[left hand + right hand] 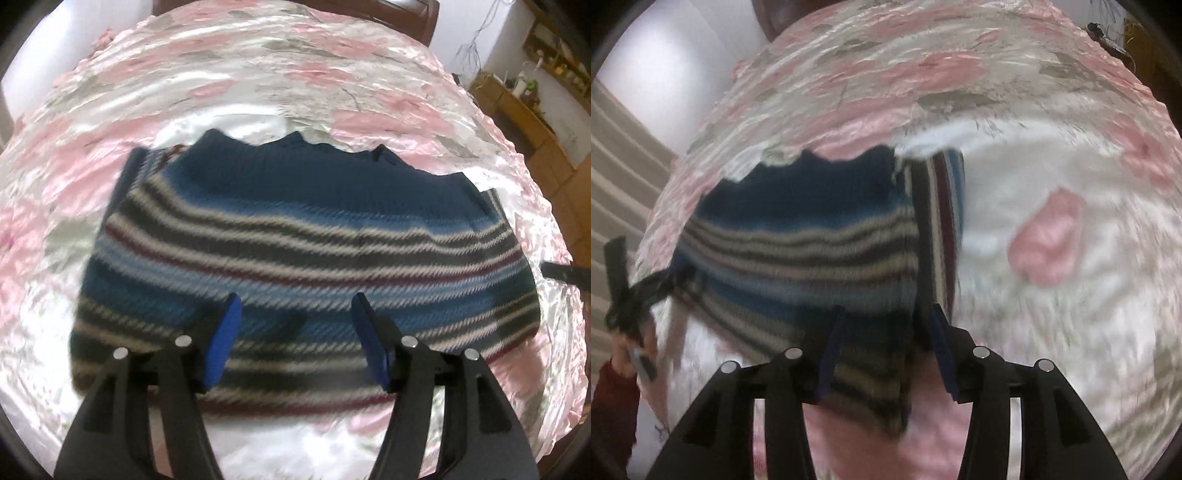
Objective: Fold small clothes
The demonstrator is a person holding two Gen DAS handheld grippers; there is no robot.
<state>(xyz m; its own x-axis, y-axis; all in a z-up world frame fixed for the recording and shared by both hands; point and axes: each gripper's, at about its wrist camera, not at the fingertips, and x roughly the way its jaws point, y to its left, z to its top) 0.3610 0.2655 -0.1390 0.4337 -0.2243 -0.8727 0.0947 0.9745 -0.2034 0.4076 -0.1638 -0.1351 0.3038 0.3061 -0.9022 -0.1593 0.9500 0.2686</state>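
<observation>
Both hand-held grippers stand with their jaws spread and grasp nothing: the left hand-held gripper hovers over the lower middle of its frame above the striped sweater, and the right hand-held gripper hangs over the sweater's near corner in the lower middle of its own frame, the blue pads apart on either side of the knit without pinching it, as far as the blur allows. The sweater lies on the floral satin cover at the centre of the left view, its body a compact, roughly rectangular block; the sleeve looks already turned in along the right edge in the right view, stripes running crosswise to the body's. The side folds therefore appear done, though the far sleeve cannot be made out clearly. What seems left is the crosswise fold, hem toward neck, and a final smoothing.
</observation>
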